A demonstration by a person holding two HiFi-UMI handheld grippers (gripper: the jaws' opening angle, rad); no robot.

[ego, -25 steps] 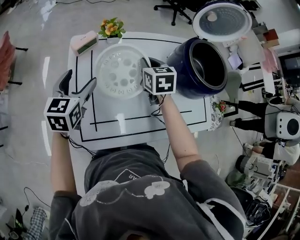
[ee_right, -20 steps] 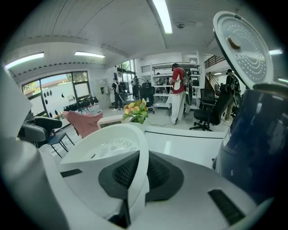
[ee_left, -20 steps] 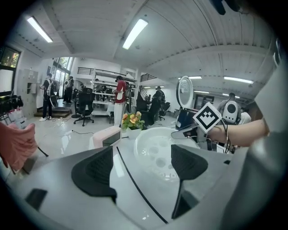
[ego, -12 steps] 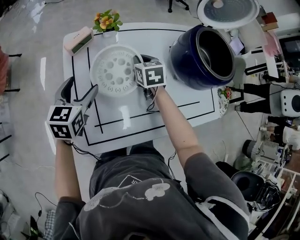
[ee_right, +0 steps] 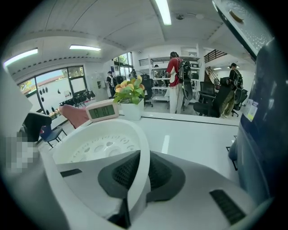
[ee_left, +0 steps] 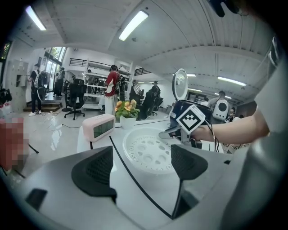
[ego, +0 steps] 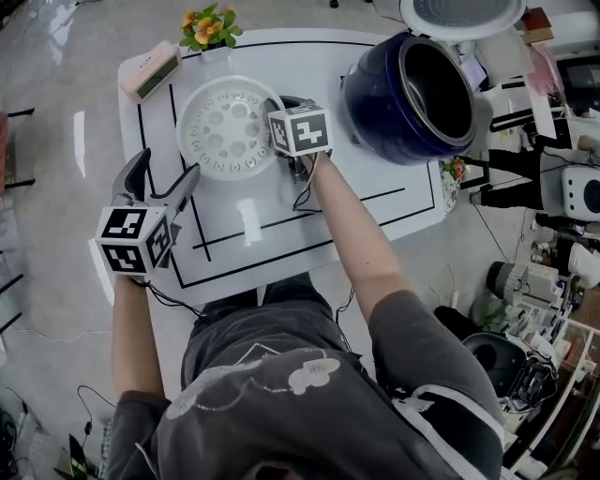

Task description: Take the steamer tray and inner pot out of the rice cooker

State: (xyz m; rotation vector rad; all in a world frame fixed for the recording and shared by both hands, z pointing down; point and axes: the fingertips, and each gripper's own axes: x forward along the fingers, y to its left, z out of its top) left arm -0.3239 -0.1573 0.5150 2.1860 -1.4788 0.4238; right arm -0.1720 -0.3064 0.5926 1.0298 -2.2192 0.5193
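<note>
Currently pinching the right-hand rim of the white round perforated plastic steamer tray (ego: 228, 128) with the right tool (ee_right: 136, 177), pads clenched either side of the thin wall. Already out of the cooker and low at the white table with black lines (ego: 375, 164), between the pink digital clock (ego: 150, 70) and the dark blue rice cooker (ego: 375, 98). Holding the left tool (ee_left: 141, 168) spread wide and empty near the table's left edge, only bare table and a black line between the pads. Not yet fetched: the dark inner pot (ego: 439, 75), seated in the cooker body. Main risk: letting go before full contact with the table, so a drop on one edge and a rattle or skid toward the small pot of yellow flowers (ego: 208, 23). Second: one-sided grip on a thin rim, hence a possible pivot or slip out of the pads on any twist. Later: probably a smooth, heavier pot wall, prone to sliding out of a single pinch; better taken with both tools. Cannot tell from any view whether resting on the table or just above it. Cannot see the right tool's pads in the head view, buried under the marker cube. Open white lid (ego: 464, 11) cropped at the top edge; pot floor out of sight.
</note>
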